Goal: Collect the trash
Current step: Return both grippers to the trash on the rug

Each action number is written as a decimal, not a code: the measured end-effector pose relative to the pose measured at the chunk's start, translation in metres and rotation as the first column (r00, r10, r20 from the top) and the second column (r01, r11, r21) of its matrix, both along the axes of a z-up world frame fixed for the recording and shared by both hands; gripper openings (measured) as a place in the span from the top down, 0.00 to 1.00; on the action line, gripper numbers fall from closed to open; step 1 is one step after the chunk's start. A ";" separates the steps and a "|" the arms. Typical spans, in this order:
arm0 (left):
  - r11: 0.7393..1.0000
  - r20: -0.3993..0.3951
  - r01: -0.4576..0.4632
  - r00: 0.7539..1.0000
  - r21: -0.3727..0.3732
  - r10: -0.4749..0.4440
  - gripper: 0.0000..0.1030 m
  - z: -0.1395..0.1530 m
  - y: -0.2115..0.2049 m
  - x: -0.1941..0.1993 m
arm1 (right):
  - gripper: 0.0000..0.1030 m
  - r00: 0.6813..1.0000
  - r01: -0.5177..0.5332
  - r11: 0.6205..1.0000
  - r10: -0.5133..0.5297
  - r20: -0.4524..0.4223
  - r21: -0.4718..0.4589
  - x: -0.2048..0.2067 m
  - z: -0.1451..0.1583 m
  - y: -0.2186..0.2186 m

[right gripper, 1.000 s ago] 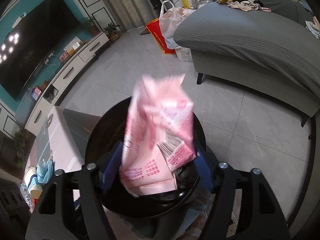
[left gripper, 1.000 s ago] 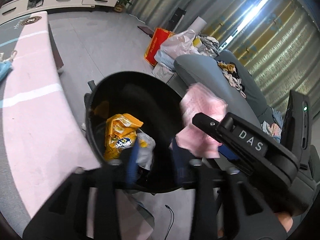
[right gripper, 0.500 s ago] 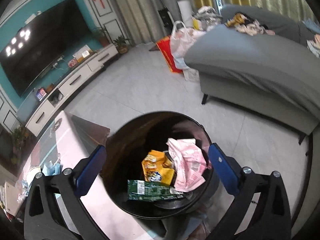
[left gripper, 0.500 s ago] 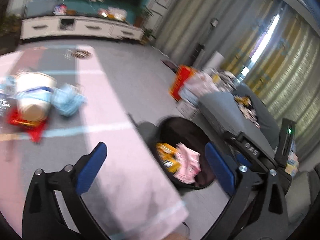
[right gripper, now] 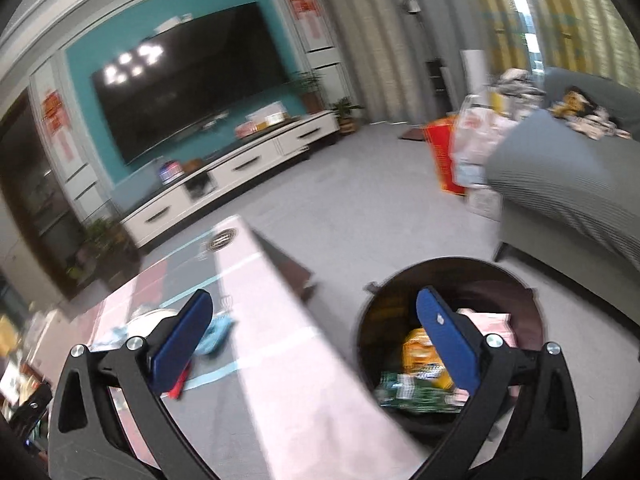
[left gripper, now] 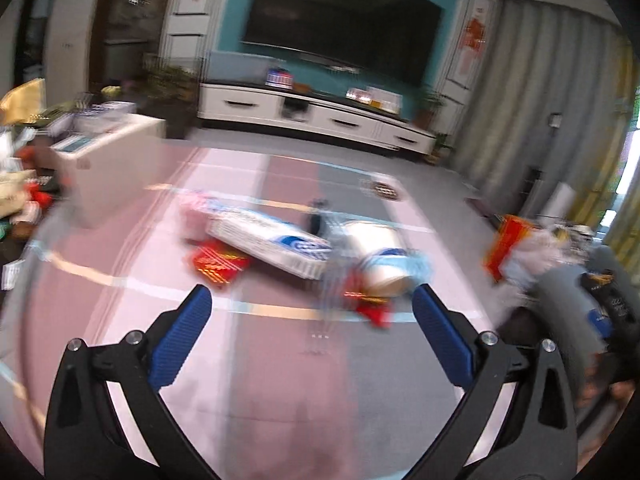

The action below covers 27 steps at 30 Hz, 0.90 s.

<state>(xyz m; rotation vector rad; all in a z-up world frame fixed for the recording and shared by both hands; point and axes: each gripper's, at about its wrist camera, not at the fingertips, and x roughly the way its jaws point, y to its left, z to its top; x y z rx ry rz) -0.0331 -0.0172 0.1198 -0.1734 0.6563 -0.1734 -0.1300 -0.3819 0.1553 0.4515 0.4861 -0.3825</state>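
- Left gripper (left gripper: 311, 307): jaws spread wide, nothing between them, both blue pads bare. They opened within the last second, now steady.
- It points down over the table (left gripper: 280, 380), a pink and grey top with pale stripes. View is motion-blurred.
- Trash left on the table, ahead of the left gripper: white-blue pack (left gripper: 272, 245), red wrapper (left gripper: 218, 265) touching its near-left edge, paper cup (left gripper: 378, 258) on its side just right of the pack, blue mask (left gripper: 420, 270) at the cup, a 2nd red wrapper (left gripper: 372, 308) under the cup's near side.
- Right gripper (right gripper: 314, 334): jaws spread wide, empty. They also opened within the last second.
- It sits over the gap between table edge and bin (right gripper: 528, 304); its right finger overlaps the bin mouth in view.
- Bin is black, round, on the floor just beside the table's end, near the grey sofa (right gripper: 560, 184).
- Inside the bin: pink bag (right gripper: 494, 322), orange packet (right gripper: 420, 350), green wrapper (right gripper: 416, 394). All blurred.
- Right view also shows the mask (right gripper: 218, 330) and cup (right gripper: 154, 318) on the table behind the left finger.
- Background: TV (right gripper: 188, 76) on a teal wall, white cabinet (right gripper: 240, 168) below it.
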 end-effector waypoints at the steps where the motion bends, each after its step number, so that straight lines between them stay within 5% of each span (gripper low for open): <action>1: 1.000 -0.005 -0.024 1.000 0.007 0.024 0.03 -0.004 0.011 0.002 | 0.03 1.000 -0.021 1.000 0.021 0.004 0.005 0.005 0.000 0.006; 5: 0.992 -0.018 -0.123 0.992 0.001 0.123 0.03 -0.024 0.049 0.006 | 0.03 0.992 -0.123 0.992 0.123 0.004 0.013 0.025 -0.003 0.034; 14: 0.987 -0.077 -0.157 0.985 -0.029 0.154 0.03 -0.053 0.082 0.016 | 0.03 0.953 -0.299 0.954 0.300 -0.048 0.023 0.064 -0.026 0.099; 23: 0.974 -0.114 -0.206 0.974 -0.096 0.195 0.03 -0.057 0.104 0.017 | 0.42 0.858 -0.504 0.863 0.498 -0.127 -0.020 0.104 -0.036 0.195; 27: 0.973 -0.125 -0.201 0.974 -0.114 0.186 0.03 -0.058 0.110 0.017 | 0.46 0.831 -0.538 0.843 0.529 -0.172 -0.009 0.123 -0.045 0.225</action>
